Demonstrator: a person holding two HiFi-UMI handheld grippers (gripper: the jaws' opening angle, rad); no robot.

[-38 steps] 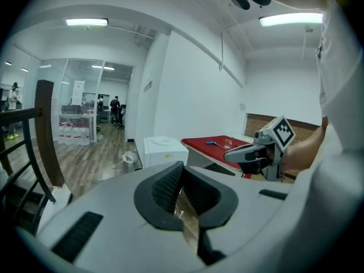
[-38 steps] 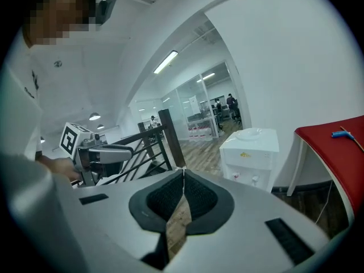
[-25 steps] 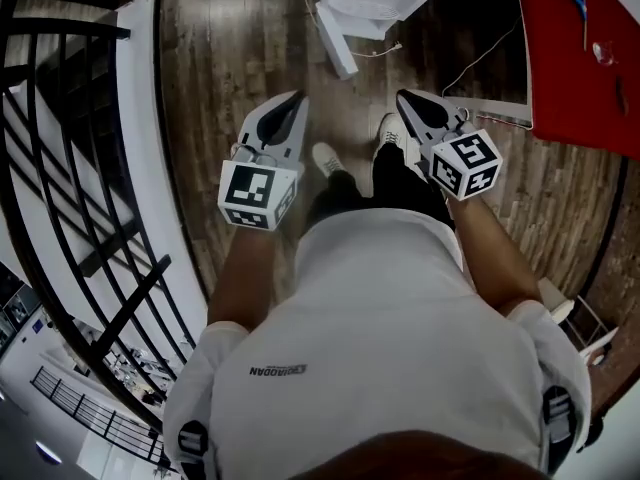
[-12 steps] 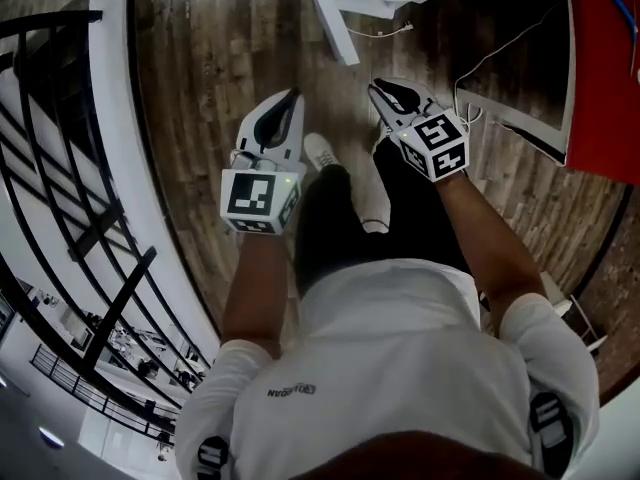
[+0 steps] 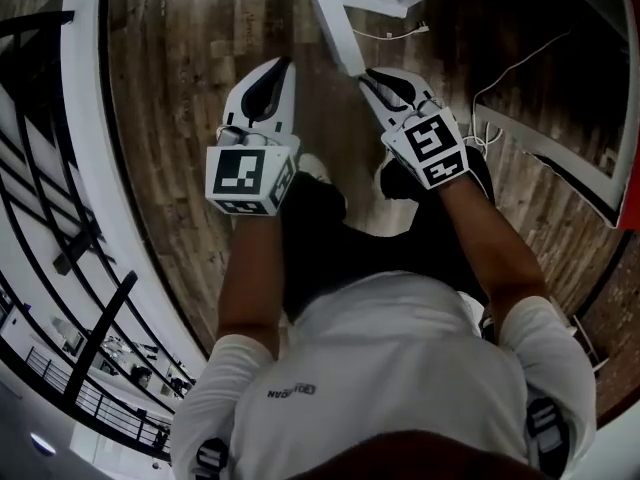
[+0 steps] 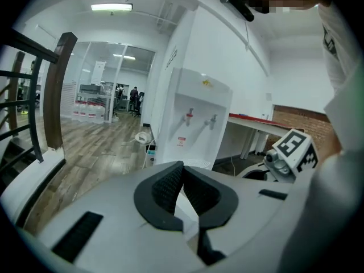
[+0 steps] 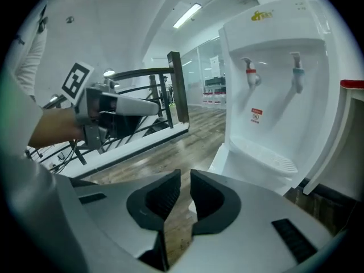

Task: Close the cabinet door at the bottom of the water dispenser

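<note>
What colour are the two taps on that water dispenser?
A red tap and a blue tap; clearest in the right gripper view.

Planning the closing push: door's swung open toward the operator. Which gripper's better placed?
Probably left. The left gripper is on the outer side of the cabinet door, floor between; the right gripper sits beside its free edge, seemingly on the cabinet side.

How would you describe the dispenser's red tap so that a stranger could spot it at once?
Find the tall white water dispenser on the wooden floor. In its front recess, above the drip tray, two taps hang side by side. The red tap is the left one seen from the front; the blue tap is its neighbour.
</note>
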